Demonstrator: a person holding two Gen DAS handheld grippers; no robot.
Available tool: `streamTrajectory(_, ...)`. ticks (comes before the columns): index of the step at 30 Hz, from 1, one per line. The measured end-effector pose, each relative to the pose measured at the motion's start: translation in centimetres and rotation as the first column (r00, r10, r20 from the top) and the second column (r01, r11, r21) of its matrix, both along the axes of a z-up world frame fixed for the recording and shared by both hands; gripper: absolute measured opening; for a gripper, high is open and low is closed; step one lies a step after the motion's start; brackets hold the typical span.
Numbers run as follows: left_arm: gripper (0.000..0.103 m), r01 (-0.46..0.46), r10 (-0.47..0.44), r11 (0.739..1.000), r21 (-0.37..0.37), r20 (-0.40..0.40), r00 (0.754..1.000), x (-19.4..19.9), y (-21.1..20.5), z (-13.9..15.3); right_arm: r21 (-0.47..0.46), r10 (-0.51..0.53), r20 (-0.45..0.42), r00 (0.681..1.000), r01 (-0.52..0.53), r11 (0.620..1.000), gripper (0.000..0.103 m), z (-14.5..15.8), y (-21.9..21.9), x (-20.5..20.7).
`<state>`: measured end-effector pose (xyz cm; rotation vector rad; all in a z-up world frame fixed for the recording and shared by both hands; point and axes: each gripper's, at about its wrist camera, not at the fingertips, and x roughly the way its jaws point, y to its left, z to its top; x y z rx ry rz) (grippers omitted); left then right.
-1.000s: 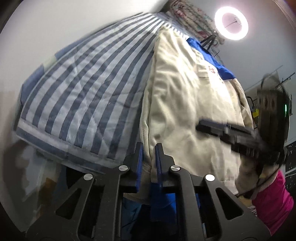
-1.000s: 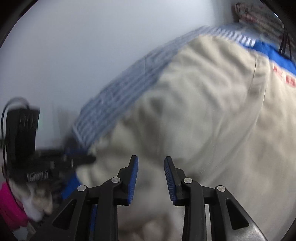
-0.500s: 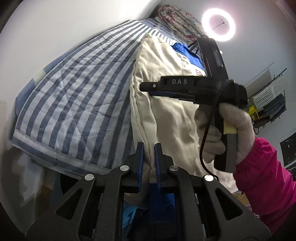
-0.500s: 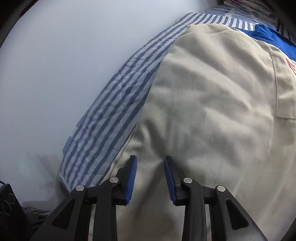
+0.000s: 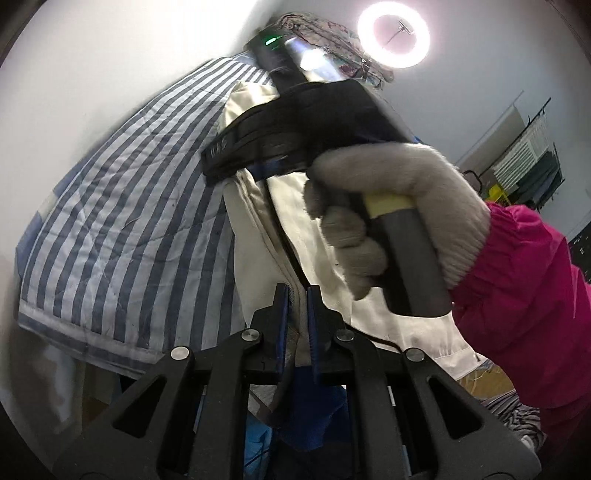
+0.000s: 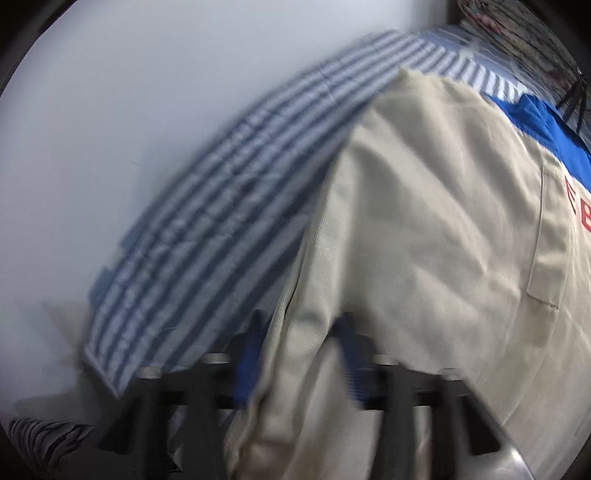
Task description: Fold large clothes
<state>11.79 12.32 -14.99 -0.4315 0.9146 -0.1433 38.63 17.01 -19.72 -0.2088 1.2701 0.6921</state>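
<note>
A cream jacket with a blue yoke and red lettering is seen laid on a blue-and-white striped quilt, which is spread against a pale wall.

In the left wrist view, the left gripper is positioned at the near edge of the jacket. Its blue-padded fingers are drawn to a narrow gap, and a fold of the cream cloth is pinched between them.

In the same view the right gripper's body is observed above the jacket, held by a hand in a grey knitted glove with a pink sleeve behind it. A lit ring lamp is noted at the top.

The right wrist view is badly blurred. The right gripper is set over a raised ridge of the jacket, with its fingers standing either side of the cloth. The gap appears fairly wide, but whether the cloth is clamped cannot be told.
</note>
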Motion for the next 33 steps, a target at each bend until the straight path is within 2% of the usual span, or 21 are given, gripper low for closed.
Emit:
streamTrajectory(1, 0.008, 0.004, -0.004, 1.000, 0.011, 0.002, 1.000, 0.1, -0.3, 0.1, 0.015, -0.006, -0.005, 1.000, 0.006, 1.000, 0.012, 0.0, -0.4, 0.3)
streamTrajectory(4, 0.008, 0.020, -0.020, 0.999, 0.034, 0.009, 1.000, 0.1, -0.9, 0.4, 0.101, -0.035, -0.050, 0.998, 0.040, 0.994, 0.003, 0.1, -2.6, 1.1)
streamTrajectory(7, 0.009, 0.007, -0.007, 1.000, -0.006, 0.022, 1.000, -0.5, -0.1, 1.1, 0.199, -0.062, -0.085, 0.994, 0.078, 0.977, 0.002, 0.2, -4.9, 1.9)
streamTrajectory(11, 0.010, -0.038, 0.045, 0.996, -0.080, 0.094, 0.995, -2.4, 2.1, 3.1, 0.312, -0.095, -0.118, 0.989, 0.127, 0.941, 0.002, 0.5, -8.1, 2.5)
streamTrajectory(13, 0.010, -0.077, 0.085, 0.994, -0.077, 0.110, 0.990, -2.7, 3.0, 3.6, 0.356, -0.105, -0.125, 0.987, 0.143, 0.923, 0.002, 0.7, -9.5, 2.7)
streamTrajectory(16, 0.010, -0.133, 0.140, 0.986, -0.101, 0.067, 0.988, -2.1, 4.0, 2.8, 0.413, -0.130, -0.134, 0.982, 0.174, 0.894, 0.002, 1.4, -11.3, 2.5)
streamTrajectory(18, 0.010, -0.136, 0.141, 0.984, -0.112, 0.032, 0.990, -1.3, 3.7, 2.2, 0.451, -0.145, -0.135, 0.980, 0.191, 0.872, 0.002, 2.2, -13.0, 2.6)
streamTrajectory(22, 0.010, -0.070, 0.067, 0.990, -0.120, -0.033, 0.997, -0.1, 1.3, 0.9, 0.522, -0.191, -0.155, 0.969, 0.245, 0.817, 0.002, 3.0, -16.7, 2.4)
streamTrajectory(26, 0.010, 0.045, -0.048, 0.995, -0.087, -0.032, 0.998, 0.6, -3.1, 1.0, 0.566, -0.259, -0.197, 0.946, 0.326, 0.758, 0.002, 2.2, -20.7, 2.3)
streamTrajectory(31, 0.010, 0.196, -0.198, 0.980, -0.035, -0.064, 0.978, 1.8, -8.9, 0.2, 0.599, -0.358, -0.304, 0.883, 0.470, 0.649, 0.002, -0.9, -26.5, 2.1)
streamTrajectory(33, 0.010, 0.248, -0.248, 0.969, -0.007, -0.091, 0.965, 2.1, -11.0, -0.6, 0.575, -0.407, -0.372, 0.834, 0.551, 0.604, 0.002, -3.2, -29.0, 2.0)
